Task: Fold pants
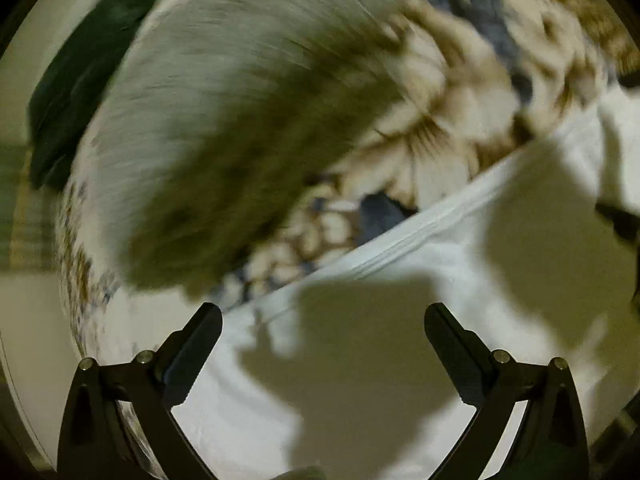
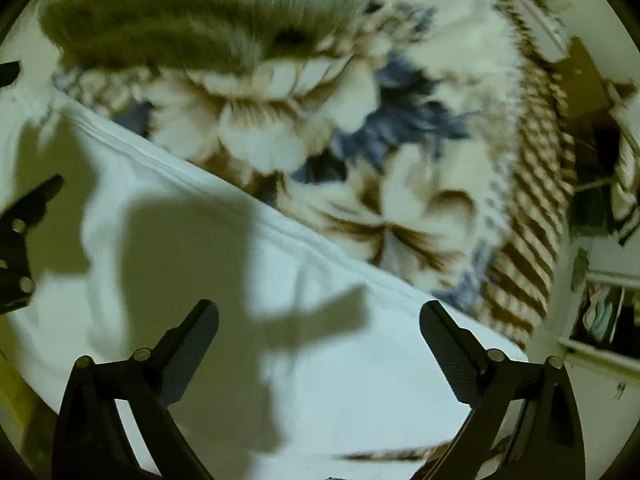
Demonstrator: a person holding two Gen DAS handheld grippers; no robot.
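White pants (image 1: 400, 280) lie flat on a flowered blanket (image 1: 440, 92), their stitched hem edge running diagonally. They also show in the right wrist view (image 2: 320, 300). My left gripper (image 1: 323, 316) is open and empty, hovering above the white cloth. My right gripper (image 2: 319, 314) is open and empty, also above the cloth. Part of the left gripper (image 2: 20, 240) shows at the left edge of the right wrist view. Both views are motion-blurred. Gripper shadows fall on the pants.
A grey-olive folded garment (image 1: 224, 128) lies on the blanket beyond the pants, and shows in the right wrist view (image 2: 192, 28). A dark green item (image 1: 80, 80) sits at far left. The blanket's striped border (image 2: 532, 220) and furniture (image 2: 600, 312) are at right.
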